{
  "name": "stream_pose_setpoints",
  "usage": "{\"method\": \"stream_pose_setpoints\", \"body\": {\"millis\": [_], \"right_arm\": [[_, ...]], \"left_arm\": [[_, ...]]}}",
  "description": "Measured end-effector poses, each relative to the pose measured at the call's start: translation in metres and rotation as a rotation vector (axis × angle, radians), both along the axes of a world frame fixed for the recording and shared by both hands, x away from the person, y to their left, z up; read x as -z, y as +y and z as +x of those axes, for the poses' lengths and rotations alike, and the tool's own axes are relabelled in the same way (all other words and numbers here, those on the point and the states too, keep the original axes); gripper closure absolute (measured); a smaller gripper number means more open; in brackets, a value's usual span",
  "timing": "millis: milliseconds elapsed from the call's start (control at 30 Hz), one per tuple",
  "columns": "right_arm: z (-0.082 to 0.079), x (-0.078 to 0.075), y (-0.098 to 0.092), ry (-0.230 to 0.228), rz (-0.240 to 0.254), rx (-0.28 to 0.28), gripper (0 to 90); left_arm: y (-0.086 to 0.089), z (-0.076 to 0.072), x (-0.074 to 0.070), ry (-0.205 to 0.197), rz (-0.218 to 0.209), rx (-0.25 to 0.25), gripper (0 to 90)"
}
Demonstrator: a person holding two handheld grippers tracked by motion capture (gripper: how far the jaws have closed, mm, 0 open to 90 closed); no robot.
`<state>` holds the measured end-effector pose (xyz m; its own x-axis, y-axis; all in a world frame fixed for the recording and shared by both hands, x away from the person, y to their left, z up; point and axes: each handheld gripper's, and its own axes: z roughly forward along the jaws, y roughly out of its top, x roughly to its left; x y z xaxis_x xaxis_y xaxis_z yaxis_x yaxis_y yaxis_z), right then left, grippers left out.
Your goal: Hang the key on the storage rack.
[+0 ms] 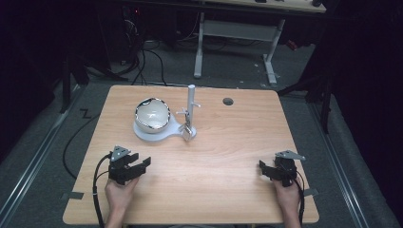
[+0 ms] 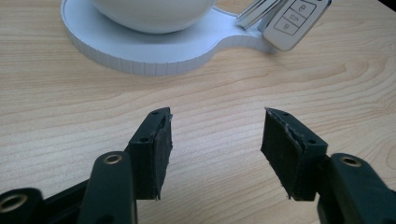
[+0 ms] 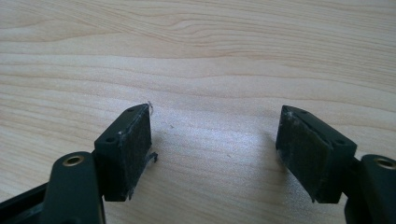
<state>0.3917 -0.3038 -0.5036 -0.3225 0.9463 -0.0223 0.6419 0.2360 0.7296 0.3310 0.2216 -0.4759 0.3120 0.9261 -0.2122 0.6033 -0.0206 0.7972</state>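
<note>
A white bowl (image 1: 152,115) sits on a white base plate (image 1: 142,135) at the middle of the wooden table. A white post with pegs (image 1: 191,102) rises from the plate's right lobe, and a car key fob with keys (image 1: 187,131) hangs at its foot. The left gripper view has the plate (image 2: 154,58) and the fob (image 2: 294,21) just ahead. My left gripper (image 1: 139,164) rests open near the front left, below the plate, with nothing between its jaws (image 2: 216,135). My right gripper (image 1: 267,170) rests open at the front right over bare wood (image 3: 215,135).
A round cable hole (image 1: 228,101) lies in the table's far right part. A white-legged desk (image 1: 235,33) stands beyond the table, with cables on the floor. Bare wood spans the table between my two grippers.
</note>
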Motion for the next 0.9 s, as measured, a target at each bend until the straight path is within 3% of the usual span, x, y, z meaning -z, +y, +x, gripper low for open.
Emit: {"method": "stream_pose_setpoints", "body": {"millis": [500,900], "right_arm": [[0.0,0.0,0.0,0.0,0.001,0.0,26.9],[0.0,0.0,0.0,0.0,0.0,0.0,26.9]], "left_arm": [[-0.006,0.003,0.02,0.048,0.033,-0.013,42.3],[-0.015,0.004,0.029,0.065,0.121,-0.021,41.1]]}}
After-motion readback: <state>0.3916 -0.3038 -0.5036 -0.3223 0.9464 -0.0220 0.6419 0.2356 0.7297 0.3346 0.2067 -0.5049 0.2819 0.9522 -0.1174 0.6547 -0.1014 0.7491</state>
